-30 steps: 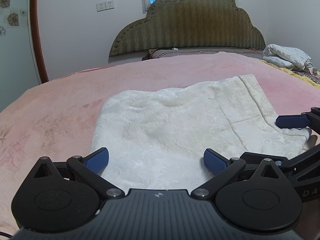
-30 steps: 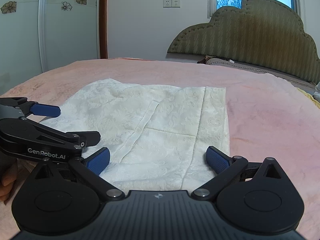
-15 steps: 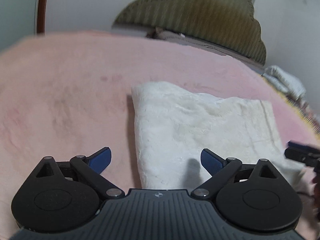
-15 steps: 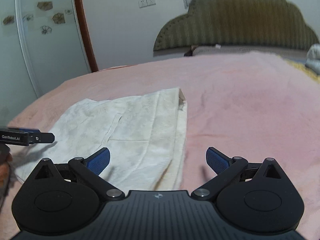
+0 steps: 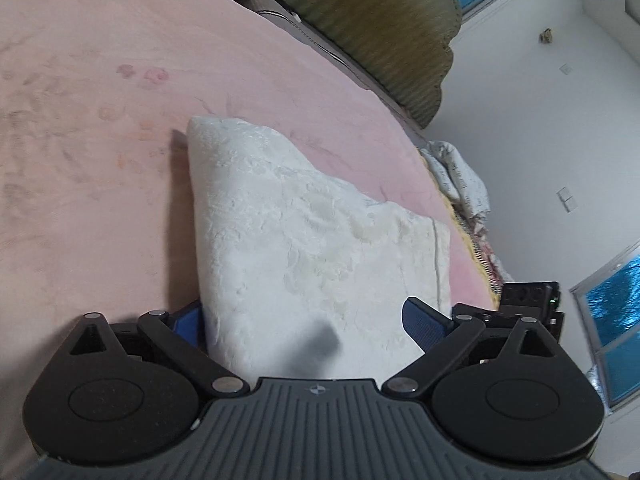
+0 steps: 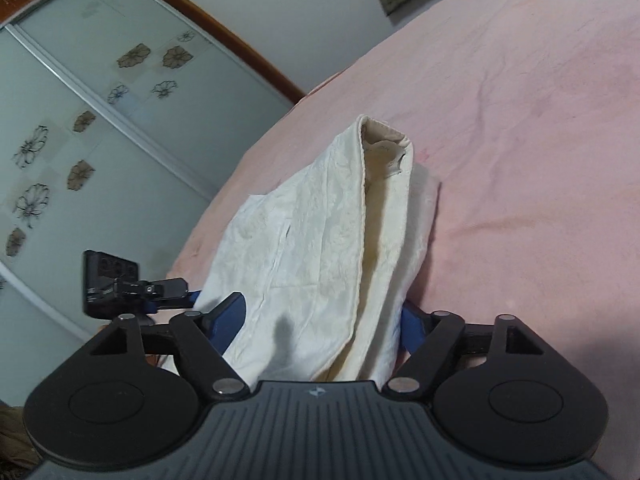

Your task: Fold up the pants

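Now the cream pants (image 5: 312, 240) lay folded on the pink bed (image 5: 100, 160), their near end raised up between both pairs of tongs. From the left wrist view, the left tongs (image 5: 308, 320) stood spread, with one blue pad (image 5: 424, 326) at 3 o'clock lying clear over the cloth and the other at 9 o'clock half hidden under the fabric edge; the pads did not visibly press it. From the right wrist view, the right tongs (image 6: 316, 318) had just been closing, with the thick folded edge of the pants (image 6: 340, 240) between their blue pads (image 6: 228, 314); whether the pads already pinched the cloth I could not tell. The waistband opening (image 6: 384, 148) gaped at 12 o'clock, away from the tongs. The other gripper's black body showed at 9 o'clock in that view, before a sliding wardrobe door (image 6: 80, 120) with flower stickers. A green headboard (image 5: 360, 28) rose at 1 o'clock in the left view, with a crumpled quilt (image 5: 460, 184) at 3 o'clock.
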The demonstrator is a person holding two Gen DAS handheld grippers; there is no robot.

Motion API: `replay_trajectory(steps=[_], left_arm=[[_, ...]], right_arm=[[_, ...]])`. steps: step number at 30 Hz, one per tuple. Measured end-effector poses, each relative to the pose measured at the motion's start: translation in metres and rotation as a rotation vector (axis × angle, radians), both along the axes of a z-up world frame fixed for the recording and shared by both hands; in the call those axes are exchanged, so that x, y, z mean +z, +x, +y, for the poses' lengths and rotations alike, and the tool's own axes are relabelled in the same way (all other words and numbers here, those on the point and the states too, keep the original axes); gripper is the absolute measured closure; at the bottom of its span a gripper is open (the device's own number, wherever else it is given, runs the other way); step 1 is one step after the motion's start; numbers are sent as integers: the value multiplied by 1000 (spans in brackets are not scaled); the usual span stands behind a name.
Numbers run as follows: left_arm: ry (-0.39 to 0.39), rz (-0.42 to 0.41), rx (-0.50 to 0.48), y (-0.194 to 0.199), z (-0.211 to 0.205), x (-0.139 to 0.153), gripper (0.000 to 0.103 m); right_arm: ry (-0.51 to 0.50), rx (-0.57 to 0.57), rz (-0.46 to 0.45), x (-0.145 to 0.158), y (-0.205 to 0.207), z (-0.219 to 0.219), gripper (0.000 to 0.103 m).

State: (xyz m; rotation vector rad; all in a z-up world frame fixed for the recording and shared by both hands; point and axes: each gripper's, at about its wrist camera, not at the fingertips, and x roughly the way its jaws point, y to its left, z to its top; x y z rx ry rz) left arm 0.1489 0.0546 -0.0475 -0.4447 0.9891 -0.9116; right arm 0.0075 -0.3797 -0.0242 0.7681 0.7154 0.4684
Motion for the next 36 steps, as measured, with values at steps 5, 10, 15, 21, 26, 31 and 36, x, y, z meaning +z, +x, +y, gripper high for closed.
replay_trajectory(steps=[5, 10, 15, 21, 26, 31, 36], left_arm=[[-55, 11, 0, 7, -11, -4, 2], [47, -71, 7, -4, -23, 4, 29], [133, -160, 54, -17, -20, 12, 67], [116, -264, 100, -32, -12, 26, 84], [116, -356, 152, -32, 3, 49, 85], [165, -405, 211, -8, 22, 71, 85], [236, -438, 258, 28, 31, 80, 85]], right_arm=[[30, 41, 4, -3, 25, -1, 39], [12, 26, 16, -7, 35, 8, 65], [-22, -2, -15, -1, 19, 13, 74], [-111, -8, -55, 29, 20, 30, 76], [-157, 29, -111, 55, 41, 50, 76], [-158, 49, -148, 65, 85, 65, 76], [-147, 36, -140, 56, 137, 71, 76]])
